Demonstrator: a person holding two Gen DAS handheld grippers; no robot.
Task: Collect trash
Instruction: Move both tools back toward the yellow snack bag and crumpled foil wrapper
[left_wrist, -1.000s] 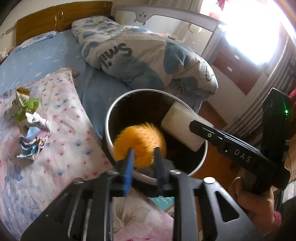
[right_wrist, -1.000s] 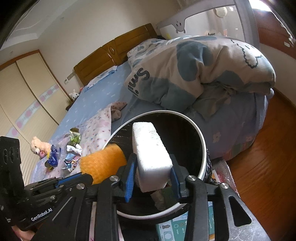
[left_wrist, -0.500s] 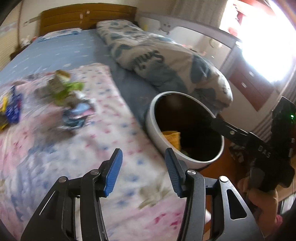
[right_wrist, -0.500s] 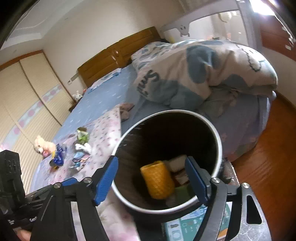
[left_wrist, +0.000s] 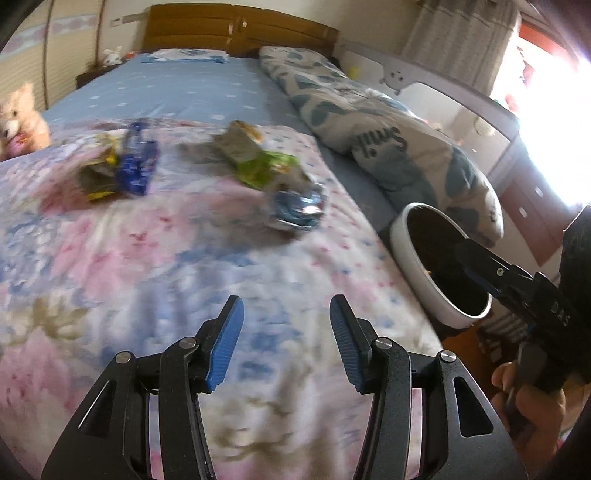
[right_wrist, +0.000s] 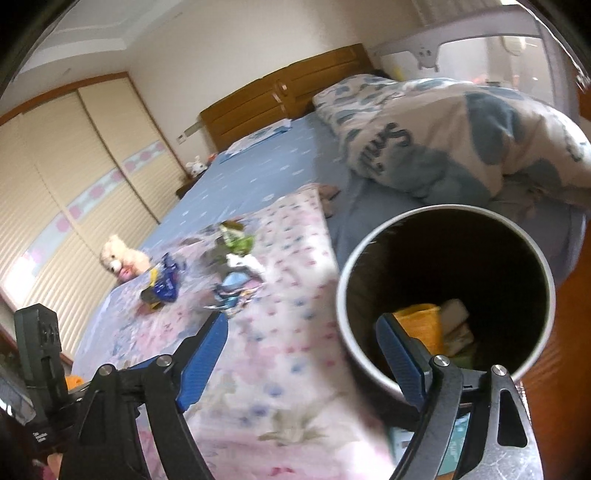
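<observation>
Jaws of both grippers gape empty over the floral blanket (left_wrist: 155, 258).

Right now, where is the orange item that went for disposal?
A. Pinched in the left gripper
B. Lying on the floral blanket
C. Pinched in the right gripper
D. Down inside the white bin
D: the orange item lies at the bottom of the white bin, and both grippers are open and empty.

We count one trash bin (right_wrist: 532, 254), two clusters of wrappers (left_wrist: 122, 166) (left_wrist: 273, 177) on the bed (left_wrist: 192, 88), one teddy bear (right_wrist: 123, 256), and two tools (left_wrist: 286, 345) (right_wrist: 303, 358).
</observation>
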